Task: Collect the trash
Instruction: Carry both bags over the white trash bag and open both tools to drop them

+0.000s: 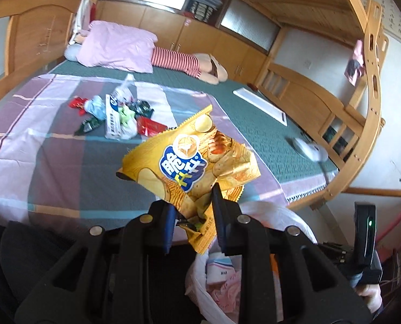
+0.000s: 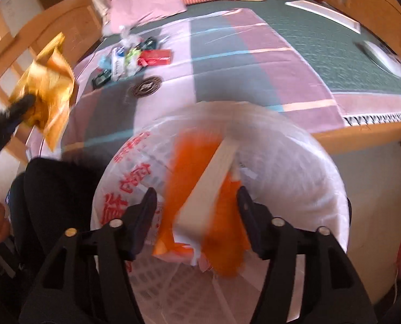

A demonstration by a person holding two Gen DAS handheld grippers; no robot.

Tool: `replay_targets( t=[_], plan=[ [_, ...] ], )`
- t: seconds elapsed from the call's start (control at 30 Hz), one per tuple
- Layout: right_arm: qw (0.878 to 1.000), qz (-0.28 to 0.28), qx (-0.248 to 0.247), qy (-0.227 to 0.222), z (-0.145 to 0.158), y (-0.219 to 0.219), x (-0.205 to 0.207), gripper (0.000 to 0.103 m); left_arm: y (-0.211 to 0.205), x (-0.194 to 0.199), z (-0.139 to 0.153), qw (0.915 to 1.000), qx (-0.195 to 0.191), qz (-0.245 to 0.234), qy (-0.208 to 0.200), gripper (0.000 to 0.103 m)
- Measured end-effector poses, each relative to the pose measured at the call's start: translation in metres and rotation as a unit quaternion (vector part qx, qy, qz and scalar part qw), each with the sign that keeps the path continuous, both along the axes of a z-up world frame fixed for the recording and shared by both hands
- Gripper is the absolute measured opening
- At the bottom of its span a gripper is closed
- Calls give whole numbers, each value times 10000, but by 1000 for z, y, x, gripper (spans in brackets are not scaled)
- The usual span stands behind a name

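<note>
A crumpled yellow chip bag (image 1: pixel 189 167) is pinched at its lower edge and held in the air above a white plastic bag (image 1: pixel 257 267) printed with red characters. More wrappers (image 1: pixel 114 113) are heaped together farther back on the striped bedspread.

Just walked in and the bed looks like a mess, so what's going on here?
Someone is clearing snack litter off the bed. The left tongs are shut on a yellow chip bag, held in the air over a white plastic bag that already has rubbish in it. The right tongs are at that bag's mouth; blur hides their grip. A pile of wrappers waits on the striped sheet.
</note>
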State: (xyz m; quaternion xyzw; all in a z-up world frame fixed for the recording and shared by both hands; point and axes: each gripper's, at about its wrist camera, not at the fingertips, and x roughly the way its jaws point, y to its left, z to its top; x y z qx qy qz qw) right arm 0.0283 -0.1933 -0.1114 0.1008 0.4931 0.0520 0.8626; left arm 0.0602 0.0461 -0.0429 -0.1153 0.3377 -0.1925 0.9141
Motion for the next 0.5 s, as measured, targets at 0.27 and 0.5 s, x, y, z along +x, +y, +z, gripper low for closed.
replay_targets(
  t=[0.27, 0.5],
  plan=[
    [9837, -1342, 73, -1192, 59, -58, -18, 73, -50, -7, -28, 9931, 240, -1068, 418, 26],
    [9689, -1699, 273, -1780, 79, -78, -30, 75, -114, -35, -52, 9653, 850, -2407, 550, 39]
  ],
)
